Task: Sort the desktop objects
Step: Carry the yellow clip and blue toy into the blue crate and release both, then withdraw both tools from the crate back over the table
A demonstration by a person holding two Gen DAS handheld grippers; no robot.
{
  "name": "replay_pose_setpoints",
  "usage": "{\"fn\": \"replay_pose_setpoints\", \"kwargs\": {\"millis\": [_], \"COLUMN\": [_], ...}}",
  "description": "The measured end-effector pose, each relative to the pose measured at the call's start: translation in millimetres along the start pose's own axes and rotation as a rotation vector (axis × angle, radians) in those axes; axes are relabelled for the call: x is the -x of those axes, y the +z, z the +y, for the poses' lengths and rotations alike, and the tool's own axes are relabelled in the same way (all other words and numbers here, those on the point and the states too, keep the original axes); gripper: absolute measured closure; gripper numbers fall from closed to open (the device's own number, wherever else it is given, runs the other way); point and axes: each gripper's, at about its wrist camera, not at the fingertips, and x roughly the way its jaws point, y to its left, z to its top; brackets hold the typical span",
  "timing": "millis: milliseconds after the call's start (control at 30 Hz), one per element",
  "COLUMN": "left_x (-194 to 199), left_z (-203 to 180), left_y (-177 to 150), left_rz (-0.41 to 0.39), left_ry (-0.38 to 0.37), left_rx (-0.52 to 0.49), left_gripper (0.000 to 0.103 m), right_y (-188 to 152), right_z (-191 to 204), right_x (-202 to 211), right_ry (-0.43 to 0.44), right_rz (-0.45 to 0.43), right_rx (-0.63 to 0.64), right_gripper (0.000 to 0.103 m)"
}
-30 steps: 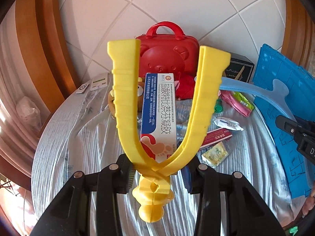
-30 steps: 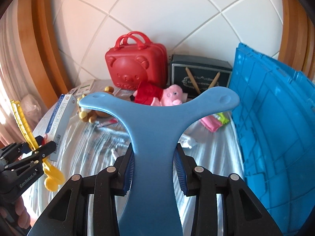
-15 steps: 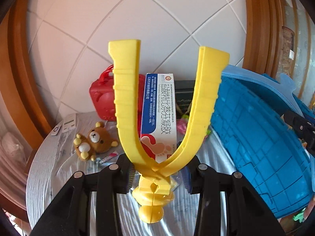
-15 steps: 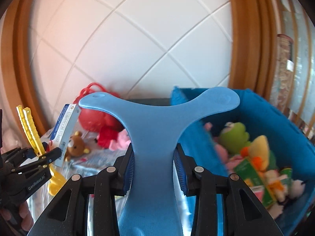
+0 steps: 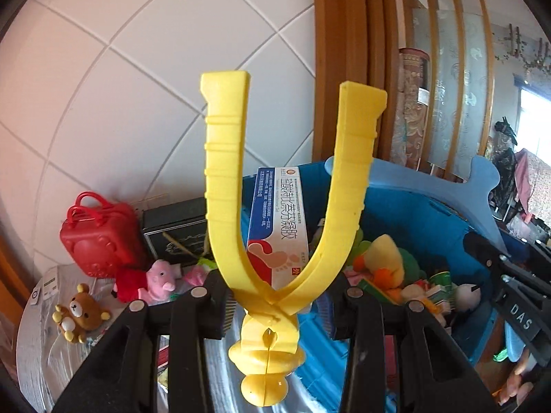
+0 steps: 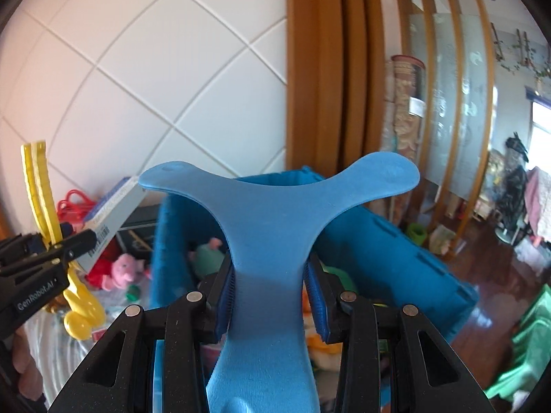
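Left wrist: left gripper (image 5: 279,296) fingers clench yellow slingshot (image 5: 275,206), boxed ointment (image 5: 275,227); right gripper (image 6: 272,296) grips blue Y-shaped piece (image 6: 272,241).

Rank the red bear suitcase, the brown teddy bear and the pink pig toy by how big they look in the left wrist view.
1. red bear suitcase, clearly the largest.
2. pink pig toy and brown teddy bear look about alike; the pig's red dress may give it a slight edge, but the bear lies nearer the camera, so I won't rank them.

1 yellow slingshot (image 5: 272,227), 1 blue slingshot (image 6: 275,241), 1 med box (image 5: 275,223), 1 blue crate (image 6: 396,241), 1 red case (image 5: 96,237).
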Motion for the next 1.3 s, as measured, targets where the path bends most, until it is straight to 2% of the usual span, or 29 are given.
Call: {"fn": "replay_pose_setpoints", "kwargs": {"millis": [167,267,467,767,833,900,933,1033,1067,1300], "left_x": [-25.0,-43.1,-78.2,-98.6,-100.6,-101.6,-101.6,-99.2,-98.4,-83.0], "left_z": [-61.9,-85.1,-103.4,-104.8,-102.5,-99.6,-98.3,-96.1,-95.4,-91.5], "left_y": [9.3,6.4,-4.5,-15.1,-16.0,-17.7,-19.1,-21.8,-22.7,-26.1], "left_rz": [0.021,0.051,0.137,0.209,0.219,0.223,0.219,0.206,0.204,0.178], "left_ry": [-0.030,-0.019,0.006,0.017,0.017,0.020,0.024,0.030,0.027,0.003], "left_rx": [-0.051,-0.064,-0.060,-0.057,-0.046,-0.036,-0.034,-0.033,-0.034,-0.024], "left_gripper": [0.065,0.065,0.065,0.065,0.060,0.053,0.050,0.042,0.041,0.034], "right_y": [-7.6,-13.5,-25.6,-19.1,-20.2,-20.6,-20.6,-21.0,-21.6,-29.7], "right_z": [-46.1,-65.0,-87.2,-83.3,-80.9,-78.7,-78.4,-79.7,-80.5,-84.2], "right_x": [-20.0,-41.2,-77.3,-104.2,-107.7,-108.4,-106.4,-100.7,-98.8,-80.1], "right_ry": [-0.032,-0.044,-0.023,0.017,0.024,0.029,0.030,0.020,0.018,0.024], "right_rz": [0.031,0.059,0.119,0.133,0.134,0.130,0.123,0.112,0.111,0.123], "right_rx": [-0.014,-0.002,-0.002,0.066,0.073,0.078,0.080,0.087,0.086,0.071], "right_gripper": [0.066,0.066,0.066,0.065,0.055,0.018,0.013,0.005,0.000,0.000]}}
